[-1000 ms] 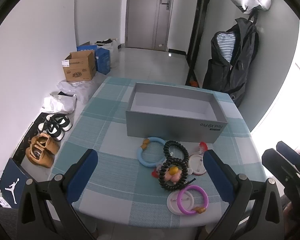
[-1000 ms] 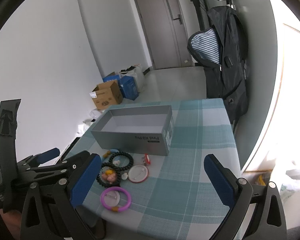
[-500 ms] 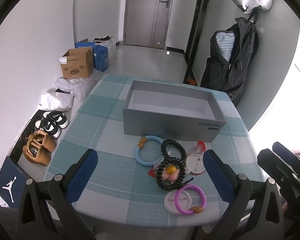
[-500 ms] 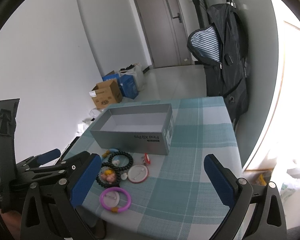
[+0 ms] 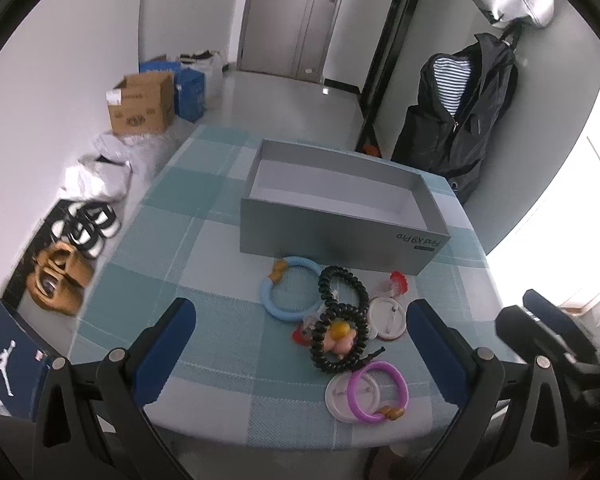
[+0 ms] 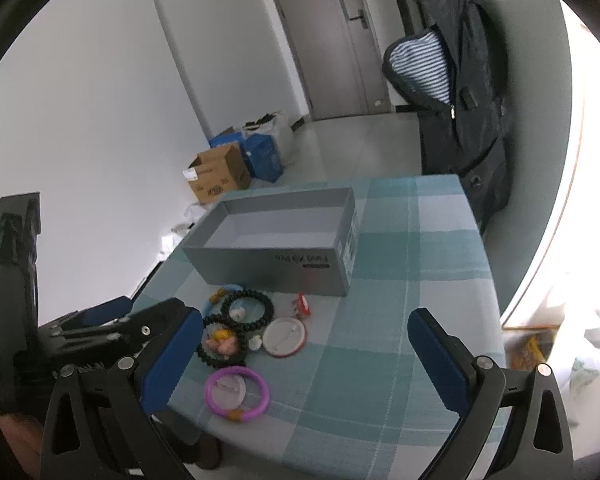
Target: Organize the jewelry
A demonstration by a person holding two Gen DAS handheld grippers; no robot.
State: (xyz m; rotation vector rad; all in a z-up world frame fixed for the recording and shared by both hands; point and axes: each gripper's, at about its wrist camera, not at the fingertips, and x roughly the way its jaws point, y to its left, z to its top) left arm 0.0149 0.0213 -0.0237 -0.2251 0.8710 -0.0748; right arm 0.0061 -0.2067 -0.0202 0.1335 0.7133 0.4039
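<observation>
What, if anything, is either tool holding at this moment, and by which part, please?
Nothing is held. The left tool and the right tool are both open, above the near table edge, and the bracelets lie untouched on the tablecloth.

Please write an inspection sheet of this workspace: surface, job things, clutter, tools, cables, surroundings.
Surface: table under a teal and white checked cloth.
Job's things: open grey cardboard box, nothing seen inside; before it a light blue ring, two black coiled bands, a pink and yellow charm, two white round badges, a purple ring lying on the nearer badge, small red pieces.
Clutter: nothing seen.
Tools: left tool and right tool both open, holding nothing, above the near table edge.
Cables: nothing seen.
Surroundings: brown cardboard carton, shoes on the floor, dark jacket hanging, closed door.
</observation>
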